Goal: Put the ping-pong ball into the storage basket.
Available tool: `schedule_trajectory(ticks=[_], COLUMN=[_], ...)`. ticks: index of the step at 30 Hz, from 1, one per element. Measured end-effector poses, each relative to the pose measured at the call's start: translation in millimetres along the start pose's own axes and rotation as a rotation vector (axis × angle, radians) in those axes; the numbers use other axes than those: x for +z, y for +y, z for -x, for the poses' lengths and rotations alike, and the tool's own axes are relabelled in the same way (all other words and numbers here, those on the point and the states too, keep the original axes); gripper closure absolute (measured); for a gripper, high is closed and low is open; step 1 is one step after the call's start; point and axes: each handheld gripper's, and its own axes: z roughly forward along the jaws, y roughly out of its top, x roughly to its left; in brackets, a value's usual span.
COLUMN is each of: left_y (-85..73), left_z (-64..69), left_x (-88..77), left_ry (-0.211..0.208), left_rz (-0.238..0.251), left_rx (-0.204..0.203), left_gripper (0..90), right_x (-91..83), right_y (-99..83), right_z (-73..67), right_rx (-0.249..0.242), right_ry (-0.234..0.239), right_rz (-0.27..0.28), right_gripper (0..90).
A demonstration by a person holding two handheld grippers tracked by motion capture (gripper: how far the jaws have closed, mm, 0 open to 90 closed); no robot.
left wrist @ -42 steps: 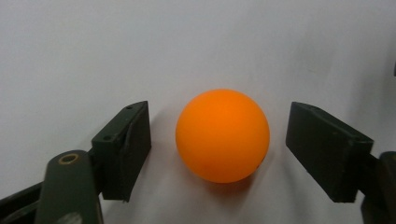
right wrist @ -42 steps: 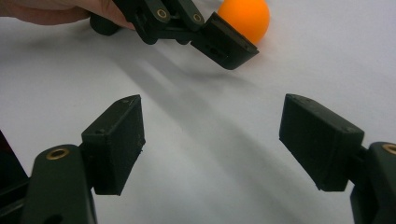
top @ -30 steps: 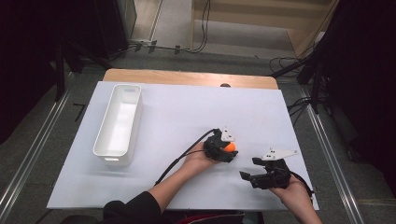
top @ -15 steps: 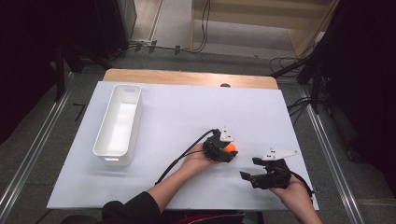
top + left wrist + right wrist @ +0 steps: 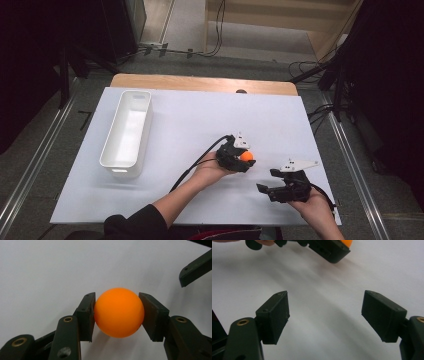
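Observation:
An orange ball [image 5: 119, 312] sits between the two black jaws of my left gripper [image 5: 117, 316], and both pads touch its sides just above the white table. From above, the ball [image 5: 246, 156] and the left gripper [image 5: 244, 160] lie right of the table's centre. My right gripper [image 5: 265, 181] is nearer the front edge, a short way to the right, with its jaws wide apart and nothing between them. In the right gripper view, that gripper [image 5: 325, 312] faces bare white table, and the left gripper [image 5: 324, 247] with the ball's edge [image 5: 348, 242] is at the top.
A long white bin [image 5: 127, 131] stands on the left half of the white table [image 5: 190, 115]. A wooden strip [image 5: 200, 82] runs along the far edge. One right-gripper jaw tip [image 5: 196, 271] shows at the upper right of the left gripper view.

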Motion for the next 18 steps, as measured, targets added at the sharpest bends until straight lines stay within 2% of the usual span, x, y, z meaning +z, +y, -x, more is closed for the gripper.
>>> schedule_trajectory(ticks=[7, 14, 18], left_y=[14.7, 30.4, 35.6], left_z=[2.2, 1.3, 2.3], left_x=[-12.0, -26.7, -32.8], left_ry=[-0.001, -0.041, -0.040], left_rz=[0.016, 0.037, 0.040], left_rx=[0.013, -0.013, -0.011], left_gripper=[48.9, 48.9, 48.9], right_x=[0.1, 0.7, 1.0], right_y=[-0.1, -0.2, -0.5], right_z=[0.0, -0.7, -0.1], right_rx=[-0.001, 0.001, -0.001], right_ry=[-0.001, 0.005, 0.004], right_rz=[-0.001, -0.005, -0.006], right_gripper=[20.7, 20.7, 20.7])
